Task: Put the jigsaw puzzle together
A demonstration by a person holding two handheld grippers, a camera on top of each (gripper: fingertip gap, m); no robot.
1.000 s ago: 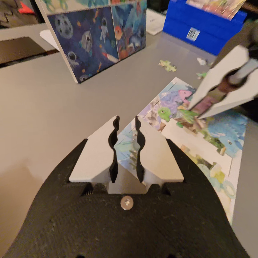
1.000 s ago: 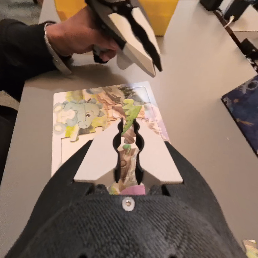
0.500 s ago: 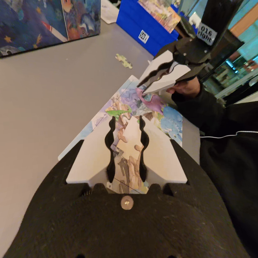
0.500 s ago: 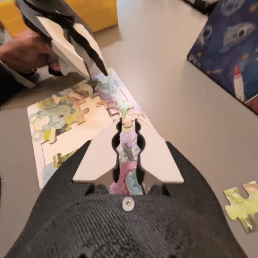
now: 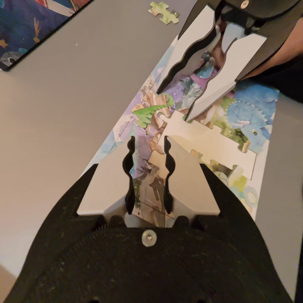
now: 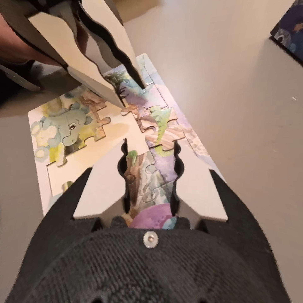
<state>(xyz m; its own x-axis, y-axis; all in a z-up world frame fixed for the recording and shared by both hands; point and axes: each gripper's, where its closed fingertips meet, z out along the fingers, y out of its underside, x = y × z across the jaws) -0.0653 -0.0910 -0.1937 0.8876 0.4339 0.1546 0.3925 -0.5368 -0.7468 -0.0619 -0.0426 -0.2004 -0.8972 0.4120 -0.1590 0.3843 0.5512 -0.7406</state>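
Observation:
The puzzle board (image 5: 198, 136) lies flat on the grey table, partly filled, with a bare cream patch in its middle. A green dinosaur piece (image 5: 150, 113) sits among the placed pieces along the board's long edge; I cannot tell if it is fully seated. It also shows in the right wrist view (image 6: 161, 124). My left gripper (image 5: 148, 139) is open and empty, low over the board. My right gripper (image 6: 150, 141) is open wide and empty, facing it from the other end. In the left wrist view the right gripper (image 5: 173, 106) has its tips on the board beside the green piece.
A loose green piece (image 5: 164, 13) lies on the table beyond the board. A dark space-themed puzzle box (image 5: 16, 32) stands at the far left and also shows in the right wrist view (image 6: 291, 32). A person's hand (image 5: 278, 57) holds the right gripper. The grippers' ends are close to 6 cm from one another.
Both grippers have come down close over the board and toward each other. The right gripper's jaws have opened wider. The left jaws keep about the same gap.

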